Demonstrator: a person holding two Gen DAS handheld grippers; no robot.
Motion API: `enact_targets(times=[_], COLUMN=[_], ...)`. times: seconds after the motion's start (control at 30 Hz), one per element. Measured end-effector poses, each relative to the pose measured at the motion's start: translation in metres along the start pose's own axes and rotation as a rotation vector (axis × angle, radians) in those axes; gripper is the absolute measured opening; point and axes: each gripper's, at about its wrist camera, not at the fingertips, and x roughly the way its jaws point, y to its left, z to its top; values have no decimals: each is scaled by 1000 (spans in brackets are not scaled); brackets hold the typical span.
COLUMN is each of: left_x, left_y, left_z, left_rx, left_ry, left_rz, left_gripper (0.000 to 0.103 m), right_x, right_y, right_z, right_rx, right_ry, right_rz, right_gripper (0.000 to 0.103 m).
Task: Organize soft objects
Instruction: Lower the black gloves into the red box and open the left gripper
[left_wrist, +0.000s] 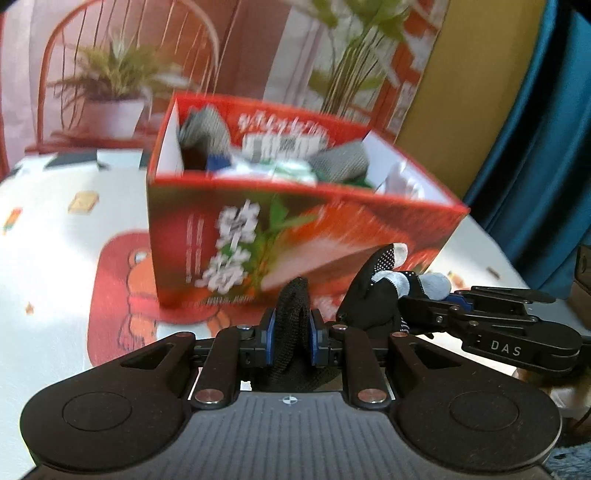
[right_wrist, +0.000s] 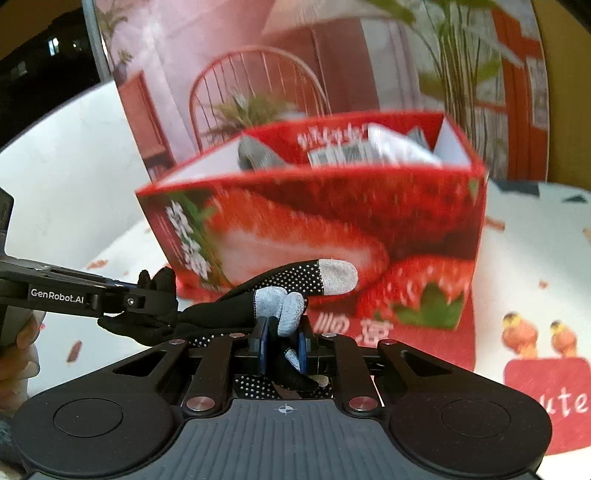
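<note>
While pinched at both ends, glove (right_wrist: 295, 280)

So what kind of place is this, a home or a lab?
Probably a home tabletop: a cartoon-print tablecloth, a strawberry box holding soft items, and a curtain beside it. The chair and plants behind look like a printed backdrop.

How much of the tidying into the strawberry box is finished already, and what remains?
Done: grey gloves and other soft items already lie in the strawberry box. In hand: a black glove with grey fingertips, in front of the box, is pinched at its cuff by the left gripper and at its finger end by the right gripper. Left: putting this glove into the box.
</note>
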Motion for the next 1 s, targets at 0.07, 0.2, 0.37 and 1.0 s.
enact_targets(times=[0.07, 0.2, 0.37, 1.0], left_x=[-7, -16, -23, 65], left_y=[-2, -6, -11, 22], left_z=[6, 20, 36, 140], left_rx=[3, 3, 3, -104], left_ry=[-29, -77, -130, -25], left_rz=[-10, -33, -48, 34], left_gripper=[19, 19, 19, 19], right_x=[-7, -21, -35, 48], right_y=[3, 1, 0, -23], right_z=[7, 22, 46, 152], right_rx=[-8, -22, -50, -82], right_ry=[-30, -78, -137, -79], right_rz=[-4, -9, -11, -106], right_gripper=[14, 14, 14, 14])
